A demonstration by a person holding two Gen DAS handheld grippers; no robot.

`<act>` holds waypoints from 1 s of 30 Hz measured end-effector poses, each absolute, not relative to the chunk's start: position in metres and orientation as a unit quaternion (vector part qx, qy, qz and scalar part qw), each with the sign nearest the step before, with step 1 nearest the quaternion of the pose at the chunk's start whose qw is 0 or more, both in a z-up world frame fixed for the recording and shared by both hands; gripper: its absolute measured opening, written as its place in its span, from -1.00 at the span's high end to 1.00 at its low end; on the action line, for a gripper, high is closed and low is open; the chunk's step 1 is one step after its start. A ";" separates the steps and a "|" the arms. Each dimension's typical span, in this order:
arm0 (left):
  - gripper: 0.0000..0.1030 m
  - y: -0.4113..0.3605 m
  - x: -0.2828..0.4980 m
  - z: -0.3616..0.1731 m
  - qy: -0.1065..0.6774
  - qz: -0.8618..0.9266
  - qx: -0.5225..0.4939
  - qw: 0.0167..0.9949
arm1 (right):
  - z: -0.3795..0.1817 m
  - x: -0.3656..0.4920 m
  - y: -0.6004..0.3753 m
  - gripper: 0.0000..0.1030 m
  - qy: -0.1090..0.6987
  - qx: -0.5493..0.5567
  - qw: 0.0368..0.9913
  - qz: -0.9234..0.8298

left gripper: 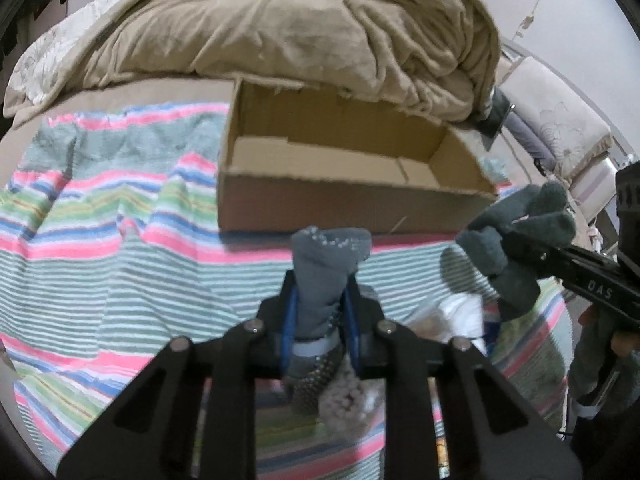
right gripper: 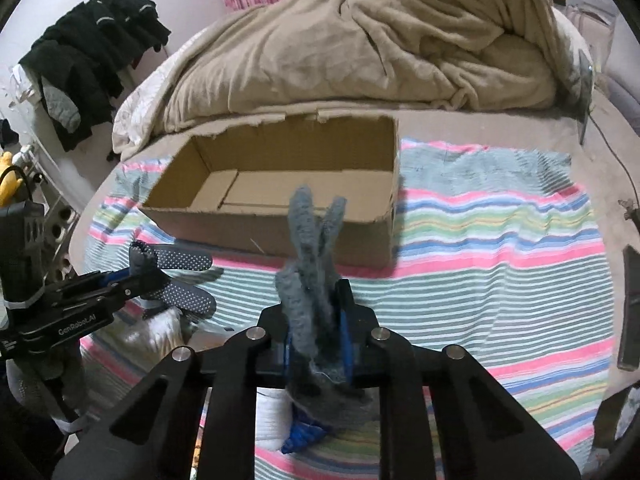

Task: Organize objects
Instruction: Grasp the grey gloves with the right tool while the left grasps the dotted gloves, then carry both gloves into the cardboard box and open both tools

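An open, empty cardboard box (left gripper: 348,152) (right gripper: 280,176) lies on the striped blanket (left gripper: 100,220) (right gripper: 500,240) on the bed. My left gripper (left gripper: 320,300) is shut on a grey sock with white grip dots (left gripper: 324,268), held above the blanket just short of the box; it also shows in the right wrist view (right gripper: 176,276). My right gripper (right gripper: 316,300) is shut on a fuzzy grey-blue glove (right gripper: 312,264), held in front of the box. In the left wrist view it appears at the right (left gripper: 516,240) with the glove (left gripper: 512,256).
A rumpled beige duvet (left gripper: 300,28) (right gripper: 380,44) is piled right behind the box. White and plastic-wrapped items (left gripper: 452,316) (right gripper: 148,328) lie on the blanket below the grippers. Dark clothes (right gripper: 92,48) hang at the far left. A dark flat object (right gripper: 632,304) lies at the right edge.
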State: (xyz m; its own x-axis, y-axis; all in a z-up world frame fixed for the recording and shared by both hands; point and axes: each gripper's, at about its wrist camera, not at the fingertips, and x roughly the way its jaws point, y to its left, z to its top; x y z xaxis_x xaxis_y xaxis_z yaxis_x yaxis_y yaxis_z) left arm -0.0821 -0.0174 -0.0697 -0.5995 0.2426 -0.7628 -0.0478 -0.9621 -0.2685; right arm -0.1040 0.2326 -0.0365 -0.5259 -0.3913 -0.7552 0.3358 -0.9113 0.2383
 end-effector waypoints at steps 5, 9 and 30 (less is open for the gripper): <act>0.58 -0.016 -0.075 -0.040 -0.110 0.901 -0.411 0.091 | -0.014 -0.097 0.235 0.64 -0.037 0.418 0.221 -0.881; 0.58 -0.012 -0.075 -0.021 -0.109 0.907 -0.395 0.098 | 0.004 -0.097 0.234 0.64 -0.034 0.399 0.230 -0.887; 0.58 0.019 -0.157 0.025 -0.109 0.921 -0.341 0.152 | 0.056 -0.170 0.237 0.64 -0.054 0.340 0.243 -0.907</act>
